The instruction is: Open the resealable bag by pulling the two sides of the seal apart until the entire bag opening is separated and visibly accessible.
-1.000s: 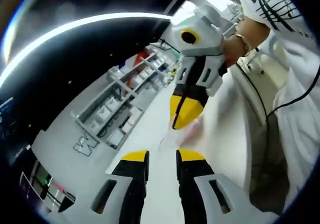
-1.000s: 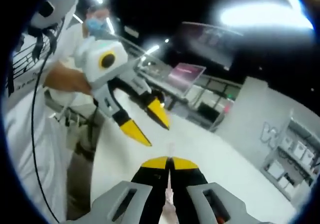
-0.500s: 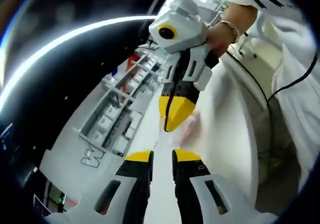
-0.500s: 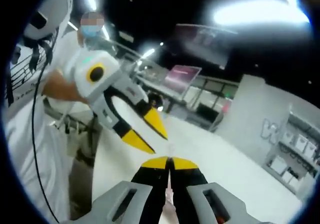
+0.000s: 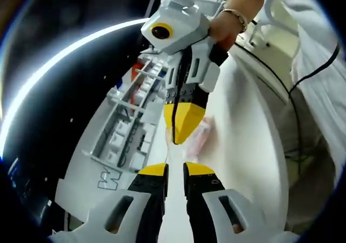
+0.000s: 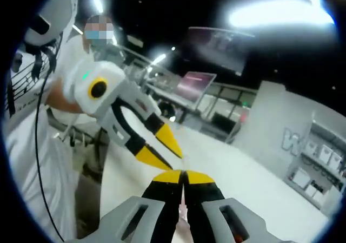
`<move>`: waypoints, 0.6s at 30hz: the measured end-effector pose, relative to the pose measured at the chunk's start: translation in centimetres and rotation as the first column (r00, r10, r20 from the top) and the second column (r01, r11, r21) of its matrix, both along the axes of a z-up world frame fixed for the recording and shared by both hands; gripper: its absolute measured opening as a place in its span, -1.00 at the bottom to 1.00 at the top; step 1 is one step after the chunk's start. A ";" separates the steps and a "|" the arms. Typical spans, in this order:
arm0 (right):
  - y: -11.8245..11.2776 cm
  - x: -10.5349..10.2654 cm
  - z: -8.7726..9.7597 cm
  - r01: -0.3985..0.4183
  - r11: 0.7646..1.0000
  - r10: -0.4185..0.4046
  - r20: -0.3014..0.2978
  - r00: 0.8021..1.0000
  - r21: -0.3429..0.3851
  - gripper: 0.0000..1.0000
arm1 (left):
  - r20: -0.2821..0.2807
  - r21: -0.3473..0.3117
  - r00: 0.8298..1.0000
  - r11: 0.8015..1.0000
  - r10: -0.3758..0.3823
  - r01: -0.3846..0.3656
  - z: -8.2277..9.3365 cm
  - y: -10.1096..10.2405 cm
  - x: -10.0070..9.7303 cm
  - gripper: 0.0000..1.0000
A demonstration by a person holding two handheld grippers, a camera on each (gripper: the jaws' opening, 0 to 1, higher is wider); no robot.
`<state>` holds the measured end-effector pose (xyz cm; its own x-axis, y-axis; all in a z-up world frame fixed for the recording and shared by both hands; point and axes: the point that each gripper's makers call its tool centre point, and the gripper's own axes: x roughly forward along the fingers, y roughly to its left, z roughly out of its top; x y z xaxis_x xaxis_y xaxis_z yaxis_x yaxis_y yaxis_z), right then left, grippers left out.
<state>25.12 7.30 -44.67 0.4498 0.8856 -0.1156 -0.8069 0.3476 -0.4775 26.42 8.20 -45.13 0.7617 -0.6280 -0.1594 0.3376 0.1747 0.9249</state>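
The right hand-held gripper (image 6: pixel 184 176) is clenched on the top edge of the thin clear resealable bag (image 5: pixel 195 137), held up above the white bench (image 6: pixel 238 183). The left hand-held gripper (image 5: pixel 175 170) has its jaws parted, just beside the bag's edge.

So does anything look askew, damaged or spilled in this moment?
Nothing stands out. The right hand-held gripper is shut on the clear bag, held up above the white table, and the left hand-held gripper is open near it. No spill or tear shows, though the bag is blurred.
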 end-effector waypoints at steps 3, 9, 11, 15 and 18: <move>0.0 0.0 0.0 0.001 1.000 -0.001 0.003 1.000 -0.001 -1.00 | 0.012 0.004 1.000 1.000 0.000 0.000 -0.1 0.1 0.2 -0.82; -0.2 -0.2 0.1 -0.006 1.000 0.006 -0.004 1.000 0.007 -1.00 | 0.039 -0.002 0.999 1.000 0.012 -0.012 -0.3 0.7 1.0 -0.82; -0.2 -0.3 0.2 -0.008 1.000 0.008 -0.007 1.000 0.010 -1.00 | 0.047 0.010 0.999 1.000 0.012 -0.013 -0.4 0.7 1.1 -0.82; -0.3 -0.3 0.2 -0.006 1.000 0.006 -0.009 1.000 0.012 -1.00 | 0.073 0.041 0.997 0.999 0.012 -0.015 -0.7 0.8 1.3 -0.88; -0.3 -0.3 0.1 -0.006 1.000 0.007 -0.013 1.000 0.011 -1.00 | 0.091 0.063 0.996 0.998 0.009 -0.015 -0.8 0.8 1.3 -0.96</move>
<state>24.80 6.95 -44.59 0.4426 0.8898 -0.1112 -0.8152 0.3476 -0.4632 27.76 9.00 -45.95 0.7825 -0.6093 -0.1286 0.2498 0.1180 0.9611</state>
